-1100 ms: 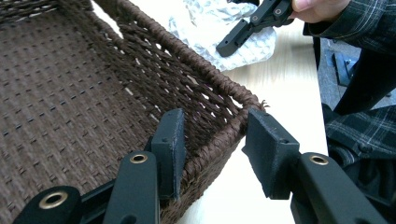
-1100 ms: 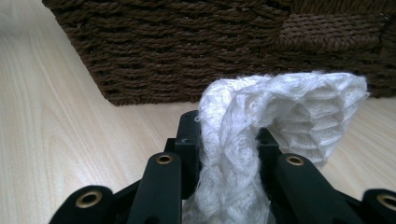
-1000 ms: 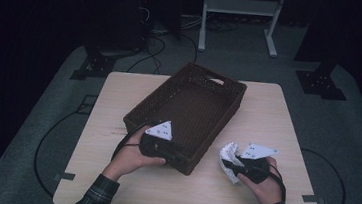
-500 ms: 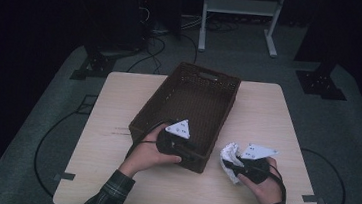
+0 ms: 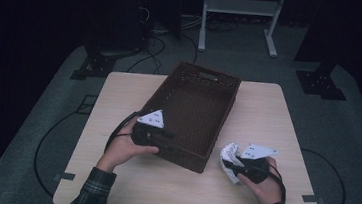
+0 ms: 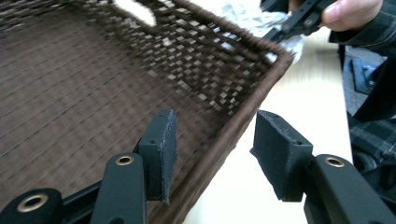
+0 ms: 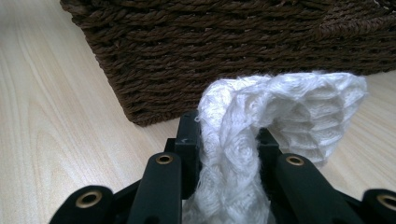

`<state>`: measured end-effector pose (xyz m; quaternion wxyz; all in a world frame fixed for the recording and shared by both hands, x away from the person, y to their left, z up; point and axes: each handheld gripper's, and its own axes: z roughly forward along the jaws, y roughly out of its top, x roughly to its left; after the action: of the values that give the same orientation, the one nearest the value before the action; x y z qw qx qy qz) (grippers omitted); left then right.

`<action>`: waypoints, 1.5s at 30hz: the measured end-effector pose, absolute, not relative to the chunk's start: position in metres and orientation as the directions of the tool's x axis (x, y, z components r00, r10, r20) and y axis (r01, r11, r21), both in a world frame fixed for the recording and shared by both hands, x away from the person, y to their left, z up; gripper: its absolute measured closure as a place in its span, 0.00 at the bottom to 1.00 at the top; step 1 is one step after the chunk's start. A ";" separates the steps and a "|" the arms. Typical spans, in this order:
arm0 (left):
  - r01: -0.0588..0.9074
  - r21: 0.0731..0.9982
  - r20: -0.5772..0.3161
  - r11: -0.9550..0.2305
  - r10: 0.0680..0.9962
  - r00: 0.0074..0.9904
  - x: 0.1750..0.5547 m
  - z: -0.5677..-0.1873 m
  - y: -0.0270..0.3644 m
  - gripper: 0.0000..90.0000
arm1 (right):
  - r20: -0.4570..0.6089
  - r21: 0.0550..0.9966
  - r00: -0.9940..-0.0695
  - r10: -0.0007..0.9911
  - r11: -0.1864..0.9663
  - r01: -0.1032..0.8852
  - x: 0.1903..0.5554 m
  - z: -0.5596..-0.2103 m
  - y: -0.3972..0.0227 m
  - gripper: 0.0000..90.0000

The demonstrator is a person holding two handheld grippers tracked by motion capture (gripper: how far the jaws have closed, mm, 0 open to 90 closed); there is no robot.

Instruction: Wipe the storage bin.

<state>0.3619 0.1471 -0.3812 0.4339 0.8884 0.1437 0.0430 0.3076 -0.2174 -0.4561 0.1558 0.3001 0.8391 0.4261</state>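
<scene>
Basket positioning, judged near its end: my left gripper straddles the near rim, its jaws just having been opening, pads clear of the weave on both sides. My right gripper rests on the table just beside the basket's near right corner, clamped on a white cloth. Next I judge: lift the cloth over the rim and release it inside.

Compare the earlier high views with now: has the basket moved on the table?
Yes. The basket has swung counterclockwise: its far end now lies nearer the table's far right corner.
</scene>
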 end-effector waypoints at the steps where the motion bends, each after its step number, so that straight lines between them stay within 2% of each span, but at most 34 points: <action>1: 0.221 0.781 -0.044 -0.584 0.300 0.953 0.363 -0.381 0.153 0.53 | -0.006 0.809 -0.771 0.637 0.456 0.371 0.308 -0.456 -0.218 0.79; 12: 0.265 0.791 -0.037 -0.551 0.389 0.920 0.373 -0.382 0.209 0.52 | -0.006 0.808 -0.770 0.638 0.457 0.373 0.308 -0.457 -0.217 0.78; 22: 0.283 0.805 -0.064 -0.521 0.398 0.915 0.381 -0.392 0.227 0.53 | -0.007 0.808 -0.770 0.638 0.458 0.372 0.308 -0.457 -0.218 0.78; 26: 0.262 0.807 -0.043 -0.530 0.389 0.920 0.381 -0.394 0.228 0.54 | -0.006 0.808 -0.769 0.639 0.456 0.373 0.308 -0.457 -0.218 0.78; 29: 0.262 0.796 -0.031 -0.545 0.395 0.918 0.380 -0.395 0.225 0.59 | -0.008 0.809 -0.769 0.639 0.457 0.371 0.308 -0.457 -0.218 0.78; 45: 0.256 0.787 -0.108 -0.562 0.283 0.953 0.369 -0.399 0.183 0.74 | -0.020 0.818 -0.733 0.680 0.433 0.379 0.306 -0.452 -0.234 0.78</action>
<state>0.3685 0.1831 -0.3985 0.4425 0.8835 0.1526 0.0155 0.3057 -0.2337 -0.4518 0.1769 0.3197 0.8277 0.4259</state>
